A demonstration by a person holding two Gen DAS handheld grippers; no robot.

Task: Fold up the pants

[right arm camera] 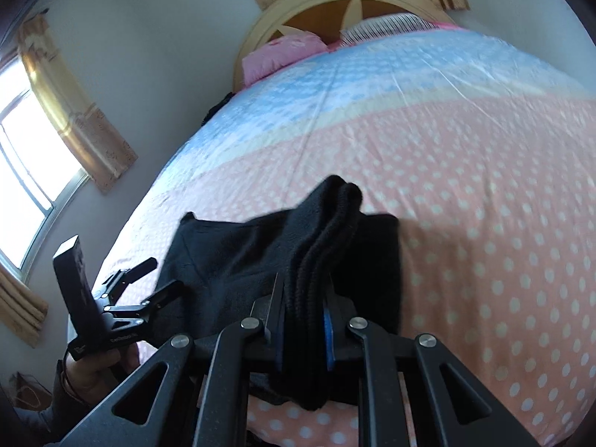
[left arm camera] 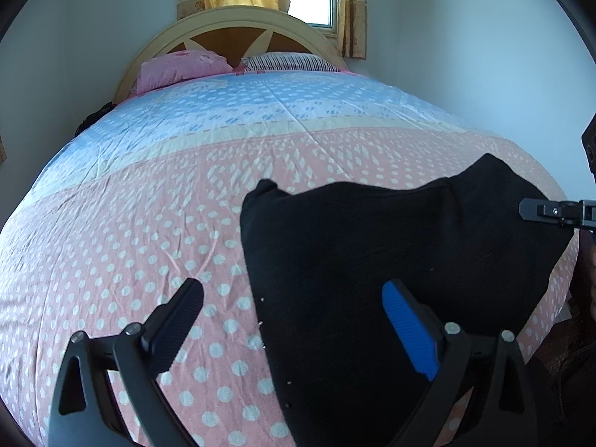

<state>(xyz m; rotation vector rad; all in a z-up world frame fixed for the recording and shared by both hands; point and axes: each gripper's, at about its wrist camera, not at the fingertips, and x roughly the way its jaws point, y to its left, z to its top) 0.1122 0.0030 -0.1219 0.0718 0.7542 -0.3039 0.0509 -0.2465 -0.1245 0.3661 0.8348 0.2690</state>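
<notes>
Black pants (left arm camera: 372, 260) lie partly folded on the near right part of the bed. In the left wrist view my left gripper (left arm camera: 294, 320) is open above the pants' left edge: its blue-padded finger is over the cloth, the other over the quilt, and nothing is between them. In the right wrist view my right gripper (right arm camera: 305, 305) is shut on a thick bunched fold of the pants (right arm camera: 242, 253) and holds it raised off the bed. The left gripper (right arm camera: 156, 275) shows there at the left, open, held by a hand (right arm camera: 89, 368). The right gripper (left arm camera: 540, 210) enters the left wrist view at the far right edge.
The bed is covered by a quilt (left arm camera: 149, 242), pink with white dots near me and blue farther away. A pink pillow (left arm camera: 178, 69) and a striped pillow (left arm camera: 290, 61) lean at the wooden headboard (left arm camera: 231, 26). A curtained window (right arm camera: 29, 149) and walls surround the bed.
</notes>
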